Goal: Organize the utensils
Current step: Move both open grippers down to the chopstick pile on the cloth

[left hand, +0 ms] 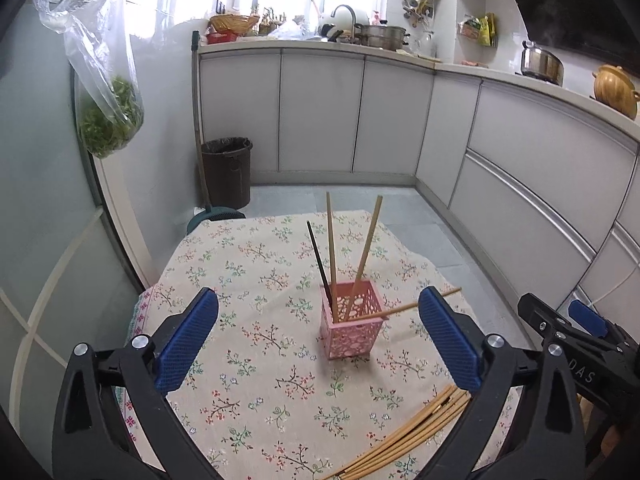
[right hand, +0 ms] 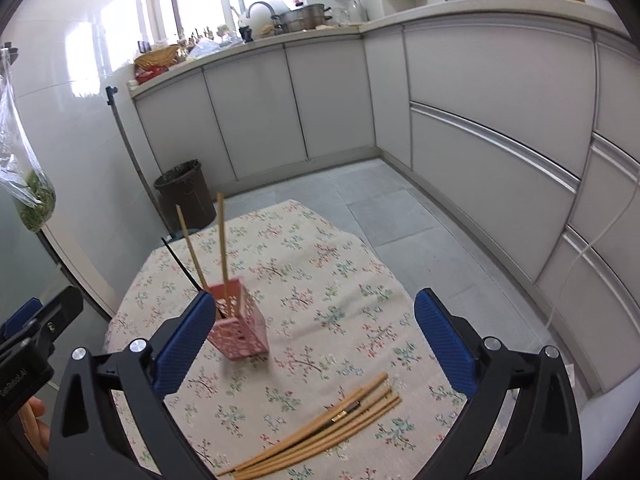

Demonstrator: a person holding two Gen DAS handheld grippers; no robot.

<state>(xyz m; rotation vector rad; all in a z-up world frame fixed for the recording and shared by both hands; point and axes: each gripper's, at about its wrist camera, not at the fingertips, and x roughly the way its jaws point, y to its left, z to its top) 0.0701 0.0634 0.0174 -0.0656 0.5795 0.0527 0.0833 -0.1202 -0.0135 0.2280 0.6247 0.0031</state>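
Item: loose chopsticks (right hand: 320,428), a bundle of pale wooden sticks with one darker stick bearing a metal band, lying flat and roughly parallel on the flowered tablecloth (left hand: 260,380) near my edge of the table, in front of my right gripper (right hand: 316,344). Item: pink basket (left hand: 352,326), small, square, perforated, upright mid-table; it holds two pale chopsticks and one black one (left hand: 319,260) standing on end, and a fourth pale stick (left hand: 404,308) leaning low across its rim. Condition of my tools: my left gripper (left hand: 320,344) has its blue pads spread wide with nothing between them, and the basket sits ahead in the gap; my right one is likewise wide open and holds nothing, hovering above the loose bundle. Handling notes, by my estimate: the sticks are light, stiff, smooth and thin, so they will roll and slip off a flat pad; I would take one near its middle, pads closing across its width, and lift it clear of its neighbours so that they are not dragged along. The cloth is soft and may bunch under a pad that presses down. The basket looks light and top-heavy with its leaning load, so it could tip if nudged; steadying a wall with my left while dropping sticks in would be prudent.
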